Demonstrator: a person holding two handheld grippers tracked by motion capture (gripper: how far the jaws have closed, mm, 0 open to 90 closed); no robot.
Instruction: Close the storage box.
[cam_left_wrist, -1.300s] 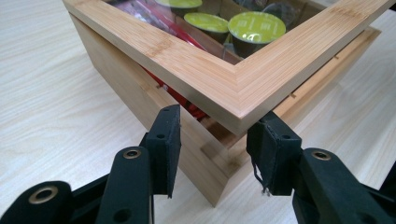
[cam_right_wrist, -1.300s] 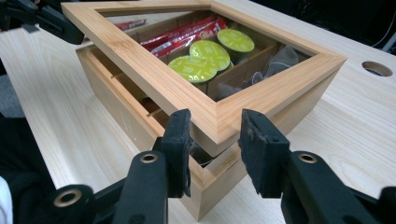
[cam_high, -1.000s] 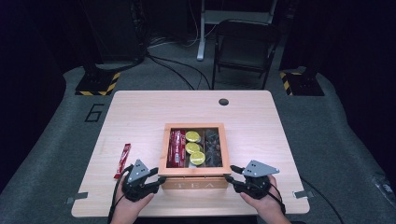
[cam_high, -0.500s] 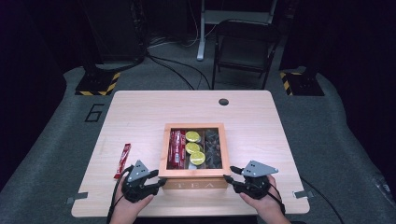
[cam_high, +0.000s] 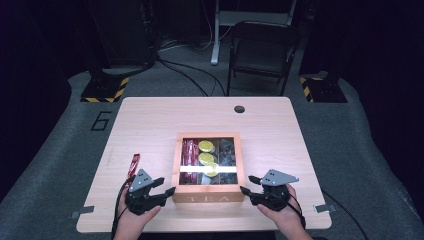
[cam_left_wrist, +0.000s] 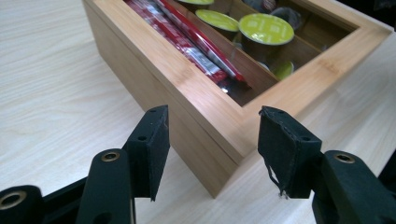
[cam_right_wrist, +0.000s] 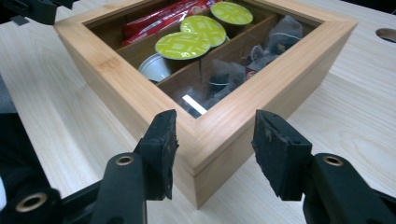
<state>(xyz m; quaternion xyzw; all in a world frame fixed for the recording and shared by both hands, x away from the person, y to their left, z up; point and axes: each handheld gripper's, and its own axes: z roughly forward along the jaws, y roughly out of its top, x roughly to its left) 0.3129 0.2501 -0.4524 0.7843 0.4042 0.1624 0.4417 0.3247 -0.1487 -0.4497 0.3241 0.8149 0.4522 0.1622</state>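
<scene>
The wooden tea box (cam_high: 208, 198) sits near my edge of the table (cam_high: 150, 125), its front wall facing me with "TEA" on it. A glass lid in a wooden frame is down over it, and a streak of light glares across the pane.

Through the glass I see three compartments running front to back. The one on my left holds red stick packets (cam_high: 188, 152) lying lengthwise. The middle one holds coffee capsules with yellow-green foil tops (cam_high: 206, 158), one behind another; in the right gripper view another capsule (cam_right_wrist: 154, 67) lies tipped below them, silver side showing. The right compartment holds dark wrapped tea bags (cam_high: 227, 151), too dim to read.

My left gripper (cam_high: 169, 190) is at the box's front left corner. In the left gripper view that corner (cam_left_wrist: 224, 154) stands between the jaws, which have just been opening; the pads are spread with a gap on each side and press on nothing. My right gripper (cam_high: 244, 190) is at the front right corner (cam_right_wrist: 201, 154), and its jaws have likewise just been opening, spread and clear of the wood on both sides.

A single red stick packet (cam_high: 133, 164) lies on the table to the left of the box, just beyond my left gripper.
</scene>
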